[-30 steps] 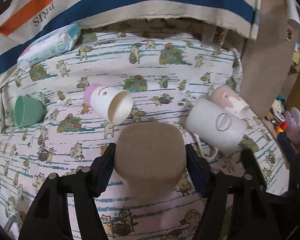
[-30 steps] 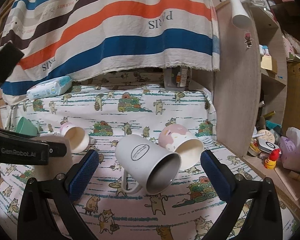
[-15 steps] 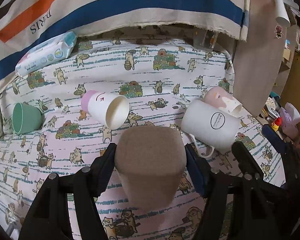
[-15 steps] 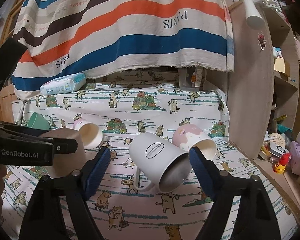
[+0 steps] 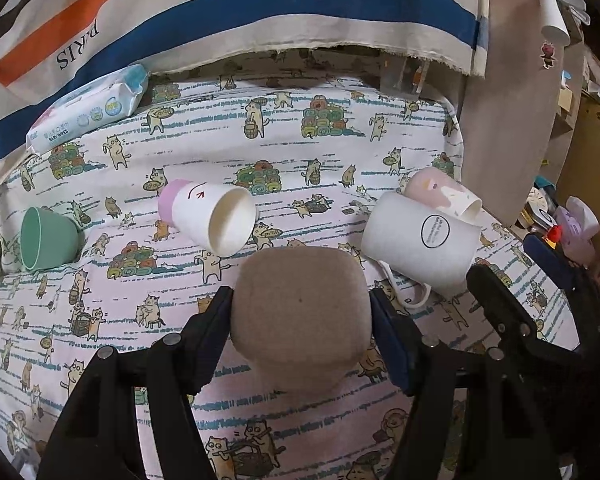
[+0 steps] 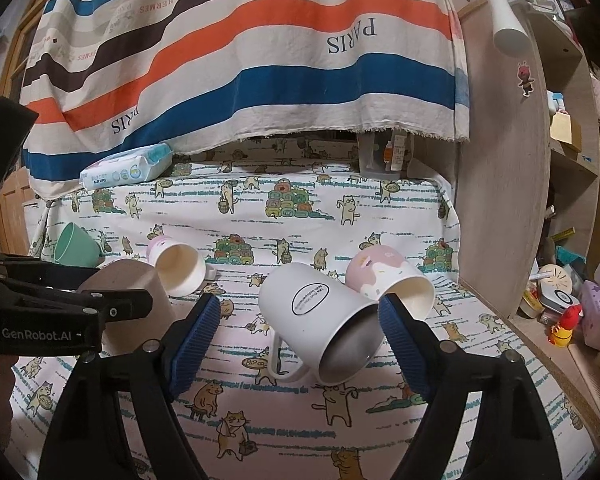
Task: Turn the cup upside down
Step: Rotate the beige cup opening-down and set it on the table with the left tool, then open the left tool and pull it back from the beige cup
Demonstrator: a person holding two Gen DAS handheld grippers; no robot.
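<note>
My left fingers (image 5: 228, 316) are pinching a matte brown cup (image 5: 300, 312), squarish with rounded corners, flat base facing me. Right fingers (image 6: 198, 332) are spread either side of a glossy white mug (image 6: 320, 320) lying on the cat-print table (image 6: 340, 420).

Probably home: cat-print bedsheet (image 6: 300, 208), wipes (image 6: 126, 168)

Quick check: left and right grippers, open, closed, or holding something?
Left gripper: shut on the brown cup.
Right gripper: open, jaws either side of the white mug, not gripping.
</note>
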